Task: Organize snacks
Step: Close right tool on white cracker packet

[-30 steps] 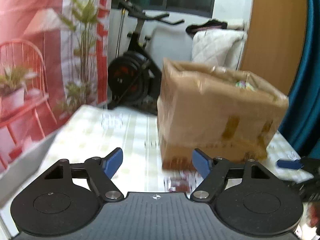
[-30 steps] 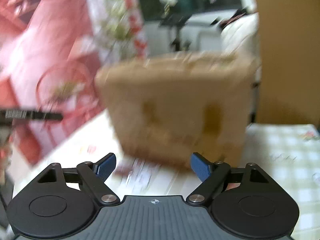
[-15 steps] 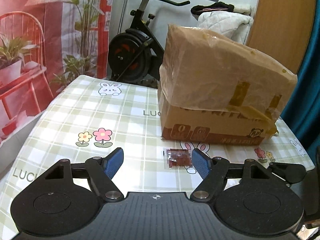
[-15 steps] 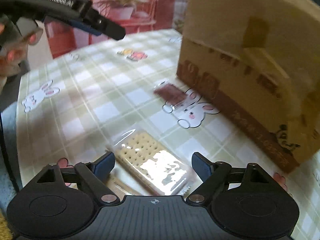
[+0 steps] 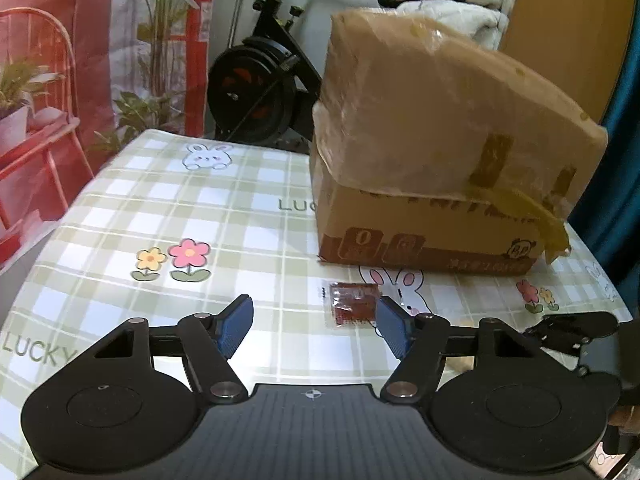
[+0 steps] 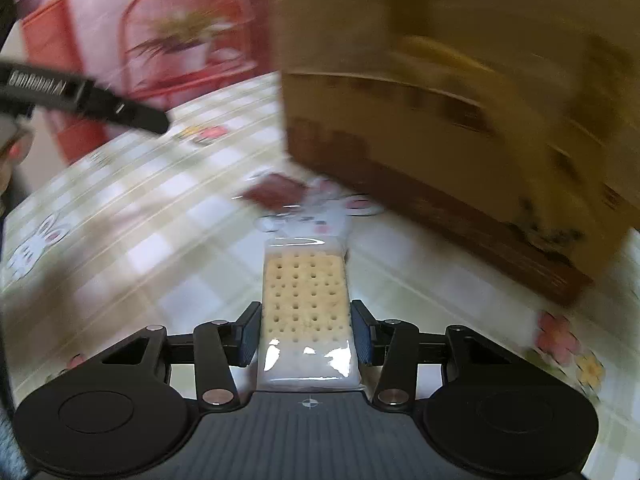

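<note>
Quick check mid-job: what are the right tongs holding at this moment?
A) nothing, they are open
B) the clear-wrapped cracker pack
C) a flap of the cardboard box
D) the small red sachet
B: the right tongs are closed on the cracker pack, one blue pad on each long side, while the red sachet lies apart on the tablecloth beyond it.

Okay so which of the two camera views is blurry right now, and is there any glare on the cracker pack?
Right wrist view: motion blur smears the cardboard box and tablecloth, while the cracker pack in the right gripper stays sharp, with white glare on its wrapper near the base. Left wrist view: sharp throughout, fisheye bending at the edges, the red sachet crisp.
</note>
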The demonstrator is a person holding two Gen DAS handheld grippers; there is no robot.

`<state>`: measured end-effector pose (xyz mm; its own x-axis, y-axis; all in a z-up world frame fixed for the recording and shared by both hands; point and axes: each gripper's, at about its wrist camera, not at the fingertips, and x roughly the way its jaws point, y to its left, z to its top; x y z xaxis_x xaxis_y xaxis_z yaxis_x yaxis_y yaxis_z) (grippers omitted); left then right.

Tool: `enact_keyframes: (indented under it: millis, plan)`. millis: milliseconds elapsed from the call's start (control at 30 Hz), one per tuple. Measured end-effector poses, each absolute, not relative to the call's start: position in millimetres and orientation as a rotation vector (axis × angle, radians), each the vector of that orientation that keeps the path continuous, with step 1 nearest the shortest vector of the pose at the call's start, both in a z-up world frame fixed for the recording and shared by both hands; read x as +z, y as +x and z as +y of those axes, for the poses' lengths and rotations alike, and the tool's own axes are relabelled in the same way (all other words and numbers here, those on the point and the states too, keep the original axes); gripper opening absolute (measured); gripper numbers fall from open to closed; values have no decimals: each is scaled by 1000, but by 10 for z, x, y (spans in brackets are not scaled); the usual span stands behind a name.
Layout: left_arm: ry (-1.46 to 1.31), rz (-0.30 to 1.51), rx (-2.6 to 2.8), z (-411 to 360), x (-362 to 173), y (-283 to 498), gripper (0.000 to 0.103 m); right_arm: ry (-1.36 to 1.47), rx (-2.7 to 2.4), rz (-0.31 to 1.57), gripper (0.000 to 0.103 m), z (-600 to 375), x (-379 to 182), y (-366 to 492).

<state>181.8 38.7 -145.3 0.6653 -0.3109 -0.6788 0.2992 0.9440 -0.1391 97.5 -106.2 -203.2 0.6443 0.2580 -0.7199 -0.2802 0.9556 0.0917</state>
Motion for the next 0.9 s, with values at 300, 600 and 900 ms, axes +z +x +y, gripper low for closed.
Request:
enact_keyframes:
  millis: [300,600,900]
  plan:
    - [-13,806,-424,71,-1745,2122,65,55,50,739,43,-1598,-2125,843]
    - [-36,833,-360,-136,-1978,2535,63,113,25,682,43,-1737,-2191,763]
    - [-20,844,-439,-282,-2072,2713,61,122,23,667,44,-1710,-2207,729]
